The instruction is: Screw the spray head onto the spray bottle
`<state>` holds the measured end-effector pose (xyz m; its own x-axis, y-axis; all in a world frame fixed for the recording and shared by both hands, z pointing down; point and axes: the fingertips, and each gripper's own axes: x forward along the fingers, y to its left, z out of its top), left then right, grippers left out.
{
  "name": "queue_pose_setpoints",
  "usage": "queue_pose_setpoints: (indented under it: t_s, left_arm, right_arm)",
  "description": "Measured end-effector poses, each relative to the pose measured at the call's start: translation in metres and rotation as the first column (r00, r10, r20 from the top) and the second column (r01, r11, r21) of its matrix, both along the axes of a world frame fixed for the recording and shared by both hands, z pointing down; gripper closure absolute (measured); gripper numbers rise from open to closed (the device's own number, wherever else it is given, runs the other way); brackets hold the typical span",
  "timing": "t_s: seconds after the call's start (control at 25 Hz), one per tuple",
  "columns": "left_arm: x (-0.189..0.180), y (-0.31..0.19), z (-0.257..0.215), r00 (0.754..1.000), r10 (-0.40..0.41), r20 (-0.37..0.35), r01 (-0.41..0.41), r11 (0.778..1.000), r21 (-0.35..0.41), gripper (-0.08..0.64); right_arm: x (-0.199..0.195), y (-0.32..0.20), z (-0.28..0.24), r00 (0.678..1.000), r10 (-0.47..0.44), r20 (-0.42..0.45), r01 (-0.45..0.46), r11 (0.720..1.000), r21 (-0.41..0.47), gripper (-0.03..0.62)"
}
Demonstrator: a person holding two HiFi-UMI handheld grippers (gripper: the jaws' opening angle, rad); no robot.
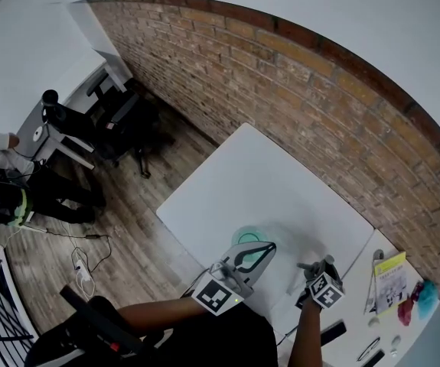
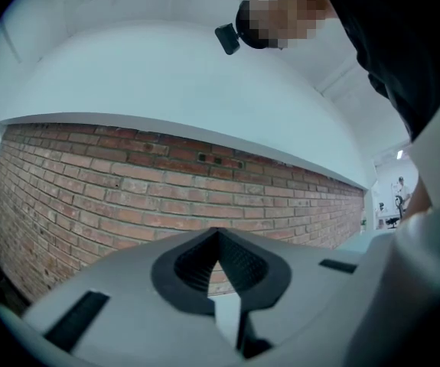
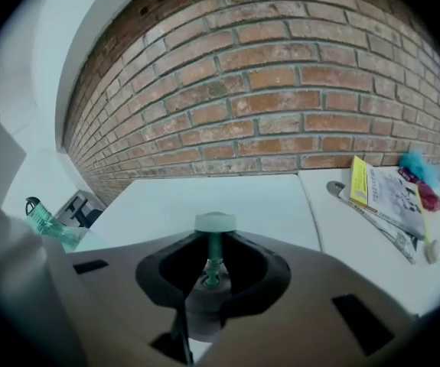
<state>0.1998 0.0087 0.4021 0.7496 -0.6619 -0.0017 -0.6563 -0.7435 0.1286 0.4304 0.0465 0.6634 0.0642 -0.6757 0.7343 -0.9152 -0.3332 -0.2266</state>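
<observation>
**Brick backdrop, spray head clamped in the right jaws, bottle by the left**

Red brick wall runs behind everything, with a wooden floor at its foot. A white table stands against the brick, and a second table, also white, sits just beside it on the right. Black chairs stand along the wall, well apart from the tables. A person is near them at the left edge of the head view.

The left gripper has its jaws together. In the left gripper view only brick shows through the notch of its pads. In the head view the translucent teal spray bottle shows over the white table, right at that gripper's front end. Whether the jaws carry it or it stands on the table I cannot tell.

The right gripper tilts down toward the table and is clamped on the spray head. The head's pale round cap sits just past the pads, a green stem runs through the notch, and a grey collar lies lower between the jaws. In the head view this gripper is to the right of the bottle and apart from it.

On the second table a yellow booklet lies on printed paper. Small teal and red things lie just beyond it.
</observation>
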Motion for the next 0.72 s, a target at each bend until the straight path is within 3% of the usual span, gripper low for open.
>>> queue_pose_setpoints:
  t_s: [0.72]
  left_arm:
    - [-0.011,0.005,-0.011,1.000,0.011,-0.023,-0.011,1.000,0.019,0.561]
  right_arm:
    - [-0.003,0.007,-0.056,0.993,-0.019,-0.113,0.037,0.986,0.165,0.525]
